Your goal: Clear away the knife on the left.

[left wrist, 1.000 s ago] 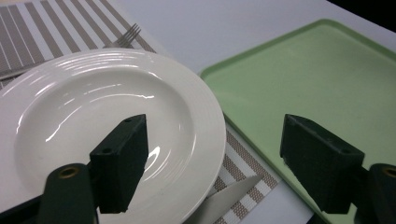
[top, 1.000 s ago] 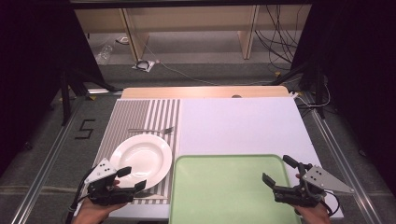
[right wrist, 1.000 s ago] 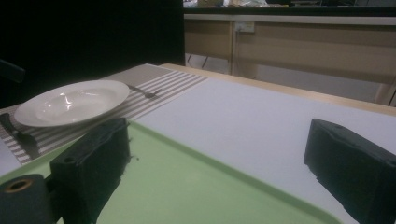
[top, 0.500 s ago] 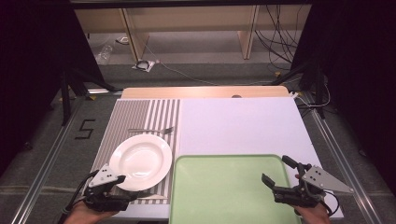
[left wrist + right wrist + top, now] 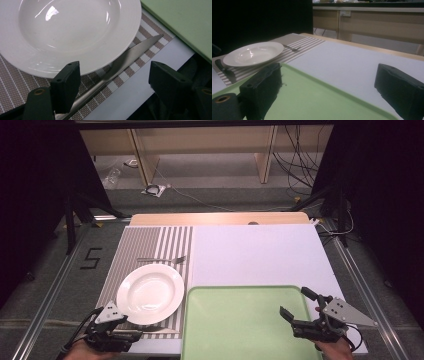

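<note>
The left gripper (image 5: 132,336) sits low at the near left corner of the desk (image 5: 260,255), its jaws spread wide and holding nothing. In the left gripper view the two black jaws stand on either side of a table knife (image 5: 120,66), which lies flat on the striped placemat (image 5: 15,85) between them; neither jaw touches it. The knife's blade runs up and to the right, its tip stopping just short of the mat's edge, and its back passes just under the rim of the white plate (image 5: 75,30), so that the plate's edge overlaps part of it. The plate sits on the same placemat and looks empty. In the high view a fork (image 5: 162,260) lies on the mat just beyond the plate's far rim, and the green tray (image 5: 240,320) lies just right of the plate, near the front of the desk. The right gripper (image 5: 297,307) hovers at the tray's near right corner, its jaws also wide apart and empty; in the right gripper view they frame the tray's green surface and the pale desk cover beyond it, with the plate and the dark handle of the knife showing farther off at the left. The two grippers are well apart, the tray between them.
</note>
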A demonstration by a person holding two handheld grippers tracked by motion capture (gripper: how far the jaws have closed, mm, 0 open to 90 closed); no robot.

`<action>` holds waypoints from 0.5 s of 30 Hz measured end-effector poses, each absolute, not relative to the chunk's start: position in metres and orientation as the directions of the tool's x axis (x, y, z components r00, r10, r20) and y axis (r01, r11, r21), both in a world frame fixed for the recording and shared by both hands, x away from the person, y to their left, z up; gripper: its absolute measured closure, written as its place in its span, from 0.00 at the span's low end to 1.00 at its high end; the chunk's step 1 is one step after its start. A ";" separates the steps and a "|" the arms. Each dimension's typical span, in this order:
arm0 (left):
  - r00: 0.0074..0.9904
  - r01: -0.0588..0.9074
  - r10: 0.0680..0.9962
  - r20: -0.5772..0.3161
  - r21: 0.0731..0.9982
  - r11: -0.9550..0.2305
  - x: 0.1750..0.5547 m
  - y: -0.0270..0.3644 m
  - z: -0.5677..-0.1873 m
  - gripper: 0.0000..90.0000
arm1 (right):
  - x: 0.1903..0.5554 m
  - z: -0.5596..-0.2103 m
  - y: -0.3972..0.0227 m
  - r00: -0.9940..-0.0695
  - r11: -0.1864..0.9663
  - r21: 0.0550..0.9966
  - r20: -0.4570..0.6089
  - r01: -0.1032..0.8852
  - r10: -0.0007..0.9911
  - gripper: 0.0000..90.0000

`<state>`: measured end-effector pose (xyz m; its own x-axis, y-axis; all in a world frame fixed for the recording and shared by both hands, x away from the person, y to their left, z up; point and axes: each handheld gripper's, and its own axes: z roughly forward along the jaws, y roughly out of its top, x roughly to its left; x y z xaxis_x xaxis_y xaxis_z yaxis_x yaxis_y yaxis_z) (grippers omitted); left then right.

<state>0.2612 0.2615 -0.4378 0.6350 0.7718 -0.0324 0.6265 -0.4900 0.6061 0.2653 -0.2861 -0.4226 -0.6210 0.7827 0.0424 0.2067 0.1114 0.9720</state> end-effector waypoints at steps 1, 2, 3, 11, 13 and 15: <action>0.635 0.630 0.771 -0.032 0.599 -0.494 0.261 0.262 -0.439 0.29 | 0.265 -0.422 -0.286 -0.622 0.113 0.972 0.043 0.208 0.782 0.09; 0.637 0.631 0.770 -0.027 0.593 -0.501 0.261 0.262 -0.439 0.29 | 0.265 -0.423 -0.286 -0.622 0.113 0.972 0.043 0.208 0.782 0.09; 0.638 0.634 0.770 -0.027 0.585 -0.505 0.262 0.263 -0.440 0.29 | 0.265 -0.423 -0.286 -0.622 0.113 0.971 0.042 0.208 0.782 0.09; 0.633 0.667 0.774 -0.022 0.523 -0.530 0.266 0.265 -0.446 0.29 | 0.266 -0.423 -0.286 -0.623 0.112 0.973 0.039 0.201 0.781 0.09; 0.633 0.675 0.774 -0.018 0.501 -0.542 0.267 0.266 -0.448 0.29 | 0.266 -0.423 -0.286 -0.624 0.113 0.973 0.038 0.200 0.781 0.09; 0.636 0.683 0.772 -0.020 0.480 -0.550 0.269 0.265 -0.449 0.29 | 0.266 -0.423 -0.286 -0.623 0.115 0.973 0.037 0.201 0.781 0.09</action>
